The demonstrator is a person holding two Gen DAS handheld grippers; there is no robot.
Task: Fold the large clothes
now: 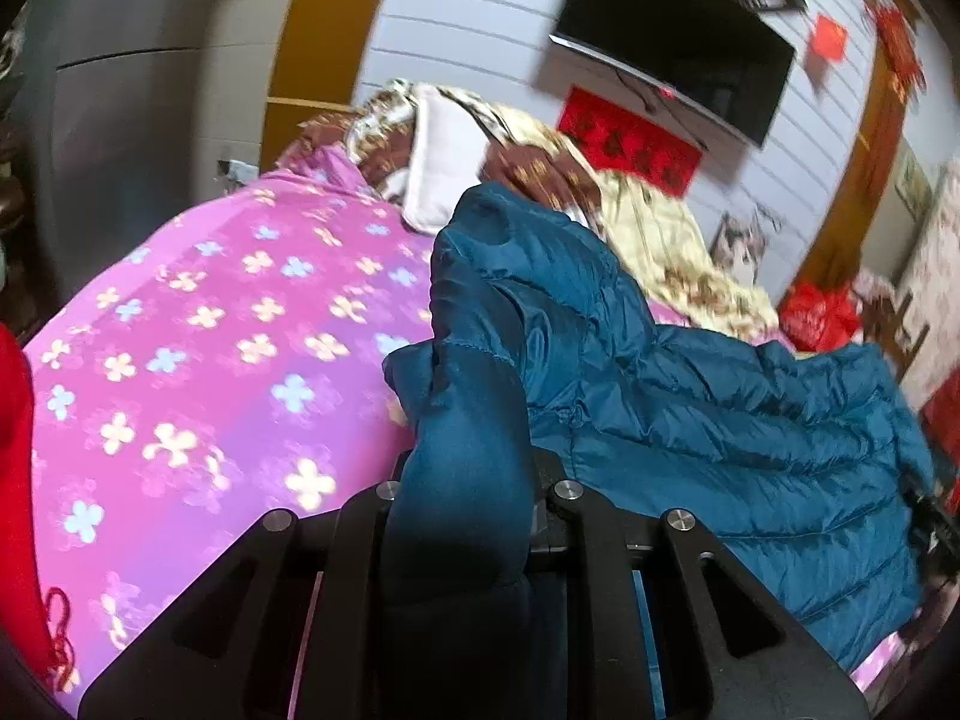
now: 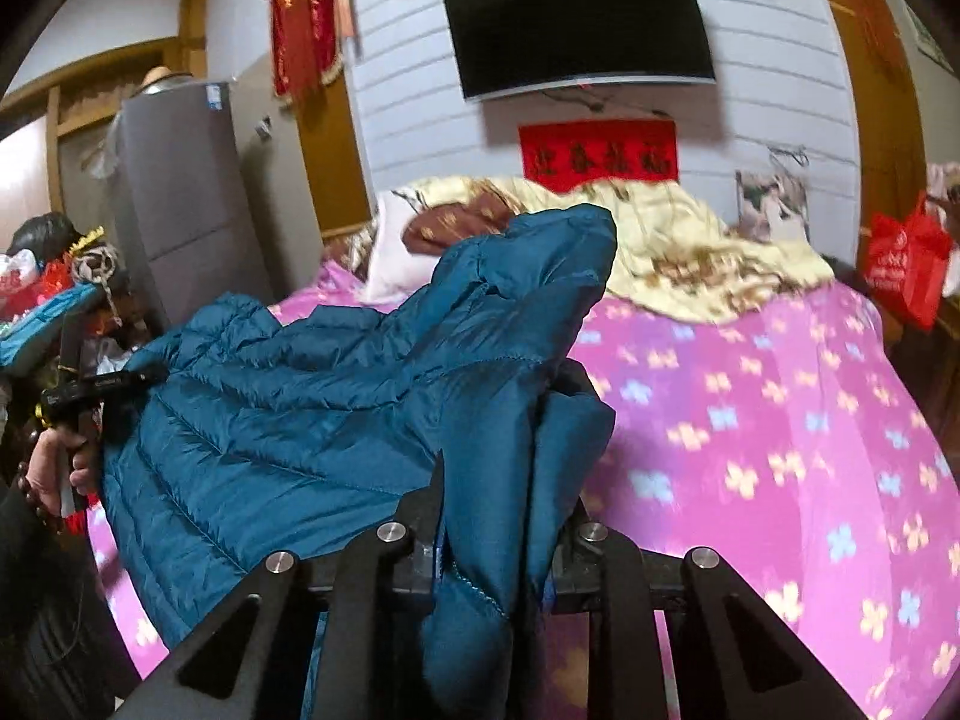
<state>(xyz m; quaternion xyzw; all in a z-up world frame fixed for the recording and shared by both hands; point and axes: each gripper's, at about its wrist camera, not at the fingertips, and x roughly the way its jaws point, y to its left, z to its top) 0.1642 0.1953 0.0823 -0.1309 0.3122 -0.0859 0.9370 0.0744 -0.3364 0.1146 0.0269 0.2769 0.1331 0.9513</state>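
A teal quilted puffer jacket hangs stretched above the bed between my two grippers. My left gripper is shut on one end of the jacket, and cloth bunches up over its fingers and hides the tips. My right gripper is shut on the other end of the jacket, with folds draped over it. In the right wrist view my left gripper shows at the far left, held in a hand. In the left wrist view my right gripper shows dark at the right edge.
The bed carries a pink flowered blanket. A cream and brown quilt and a white pillow are piled at its far end. A TV hangs on the wall behind. A grey fridge stands left, a red bag right.
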